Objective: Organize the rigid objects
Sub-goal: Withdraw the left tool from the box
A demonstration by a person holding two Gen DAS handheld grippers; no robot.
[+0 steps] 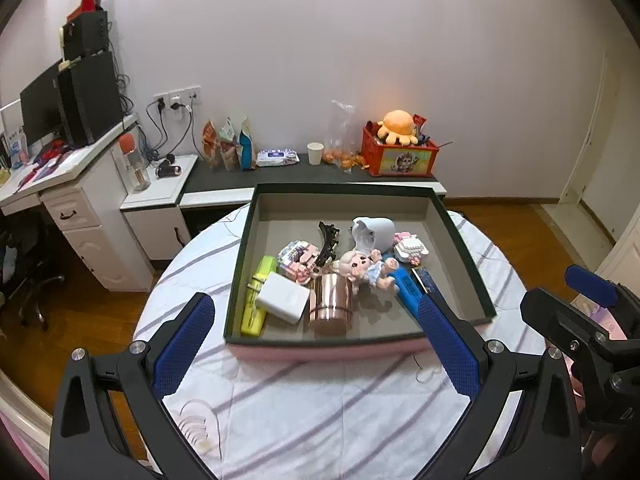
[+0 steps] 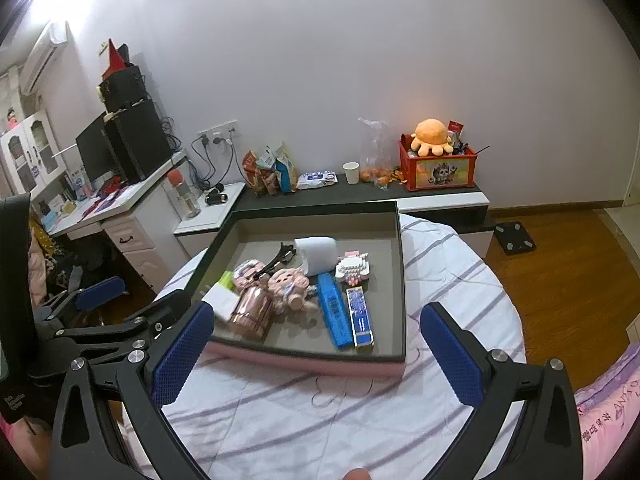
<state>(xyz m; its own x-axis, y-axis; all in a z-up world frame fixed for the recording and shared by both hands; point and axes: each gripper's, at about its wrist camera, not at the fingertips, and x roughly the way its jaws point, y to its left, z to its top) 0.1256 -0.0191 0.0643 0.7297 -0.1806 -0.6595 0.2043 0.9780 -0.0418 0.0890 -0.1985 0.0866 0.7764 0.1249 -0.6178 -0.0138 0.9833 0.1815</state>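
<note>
A shallow dark-rimmed box point(image 1: 240, 256) point(image 2: 402, 280) sits on a round table with a striped cloth point(image 1: 320, 408). Inside lie a copper cup point(image 1: 331, 304) point(image 2: 252, 312), a pig doll point(image 1: 362, 266) point(image 2: 290, 286), a white block point(image 1: 283, 298), a yellow highlighter point(image 1: 258, 296), a blue highlighter point(image 2: 335, 312), a small blue box point(image 2: 360, 318), brick toys point(image 1: 410, 246) point(image 2: 353, 267), a white cup on its side point(image 1: 374, 234) and a black hair clip point(image 1: 328, 242). My left gripper point(image 1: 316, 344) and right gripper point(image 2: 320, 350) are open and empty, in front of the box's near rim.
A low dark-topped cabinet point(image 1: 280, 174) behind the table carries snack bags, a paper cup point(image 1: 315, 153) and a red crate point(image 1: 398, 156) with an orange plush. A white desk point(image 1: 60, 184) with a monitor stands at the left. Wooden floor lies to the right.
</note>
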